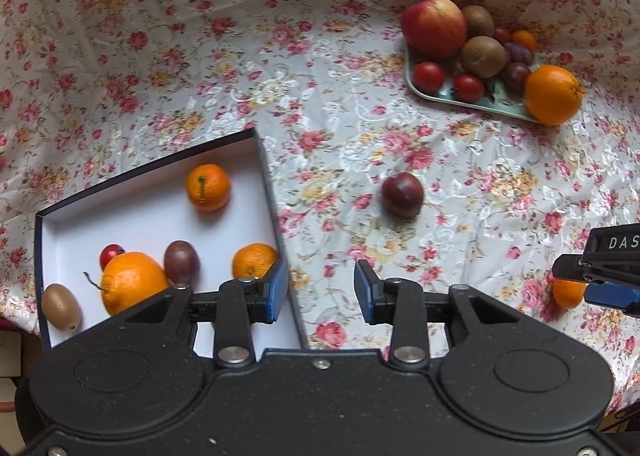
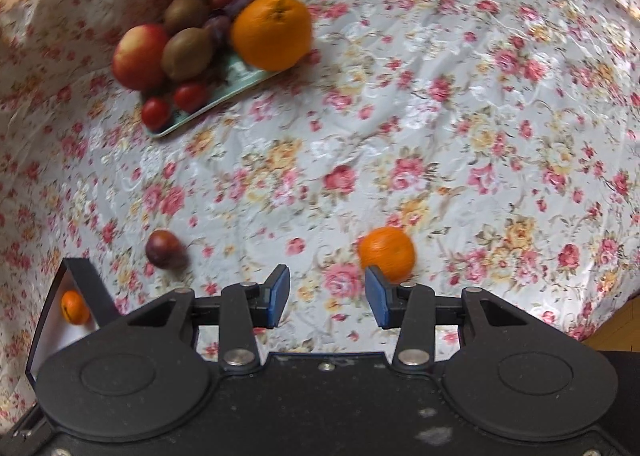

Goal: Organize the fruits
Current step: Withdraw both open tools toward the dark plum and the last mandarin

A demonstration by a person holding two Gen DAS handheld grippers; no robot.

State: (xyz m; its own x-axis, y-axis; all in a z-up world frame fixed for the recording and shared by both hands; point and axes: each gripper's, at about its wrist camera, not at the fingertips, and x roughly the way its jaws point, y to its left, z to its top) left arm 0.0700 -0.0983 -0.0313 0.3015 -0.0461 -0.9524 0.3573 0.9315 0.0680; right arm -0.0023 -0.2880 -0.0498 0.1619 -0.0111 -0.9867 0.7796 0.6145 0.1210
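In the left wrist view I am holding the left gripper (image 1: 321,292) low at centre frame with its fingers spread and nothing between them, hovering over the right wall of the box (image 1: 267,172) that is sitting at lower left. Inside the box I am seeing a big orange (image 1: 132,281), two small mandarins, a dark plum, a kiwi and a little red fruit. A loose plum (image 1: 402,194) is lying on the floral cloth (image 1: 160,56) right of centre, well apart from the box, and the tray (image 1: 416,86) at upper right is carrying an apple, kiwis, tomatoes, plums and an orange perched on its near corner. The right gripper is poking in at the right edge just above a small mandarin (image 1: 567,293). In the right wrist view the right gripper (image 2: 327,298) is also released and empty, and that mandarin (image 2: 386,253) is sitting just beyond and right of its right fingertip, not between the pads. I am judging that closing from here would nudge the round fruit and send it rolling across the slick, wrinkled cloth; the picture is also blurring, so my aim could be off.
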